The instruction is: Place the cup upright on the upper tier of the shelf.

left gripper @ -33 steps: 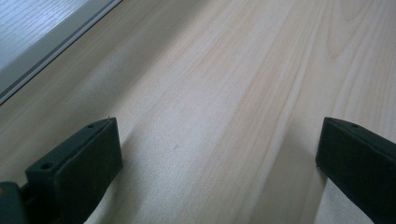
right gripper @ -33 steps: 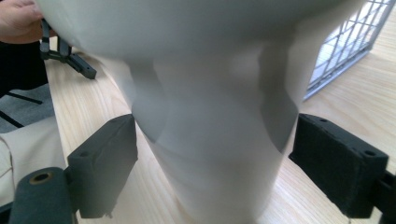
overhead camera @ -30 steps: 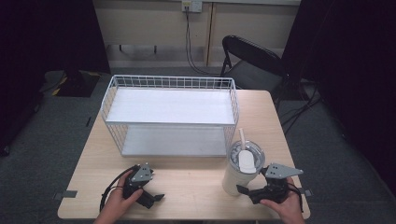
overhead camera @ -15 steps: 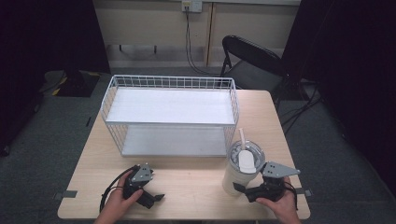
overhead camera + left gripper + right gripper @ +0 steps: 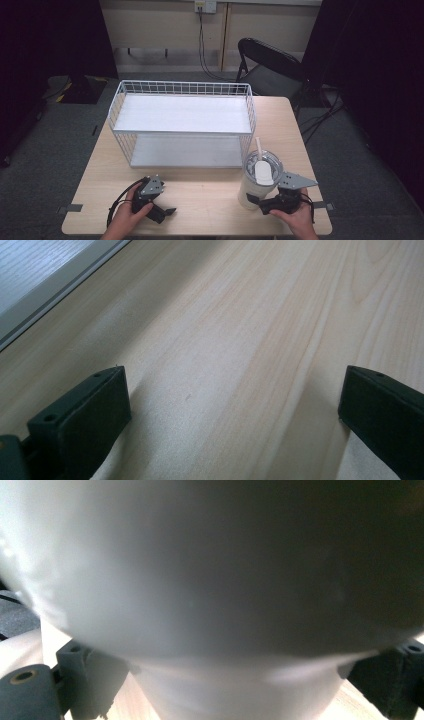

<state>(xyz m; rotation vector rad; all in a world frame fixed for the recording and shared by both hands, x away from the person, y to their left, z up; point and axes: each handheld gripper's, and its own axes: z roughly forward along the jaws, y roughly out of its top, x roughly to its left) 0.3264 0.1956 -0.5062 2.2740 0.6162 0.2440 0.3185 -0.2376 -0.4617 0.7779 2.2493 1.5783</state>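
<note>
Black two-jaw tongs (image 5: 159, 214) and (image 5: 256, 202) (screw holes in blocky jaws), grey three-cornered top plates, black trailing cables.

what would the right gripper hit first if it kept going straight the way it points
The white plastic tumbler with lid and straw: the right gripper points at its lower body, jaws either side, seemingly almost touching it.

One wooden surface (image 5: 210, 195) is seen. Two tongs are counted on it: the left tongs (image 5: 162, 212) and the right tongs (image 5: 255, 201), one in each of two hands. One white tumbler (image 5: 257, 181) is found, directly ahead of the right tongs; one lid and one straw (image 5: 259, 147) are counted on it. One white wire rack (image 5: 182, 125) is counted beyond both tongs, and two shelves are made out in it. One black folding chair (image 5: 267, 62) is seen farther off, behind the rack.
</note>
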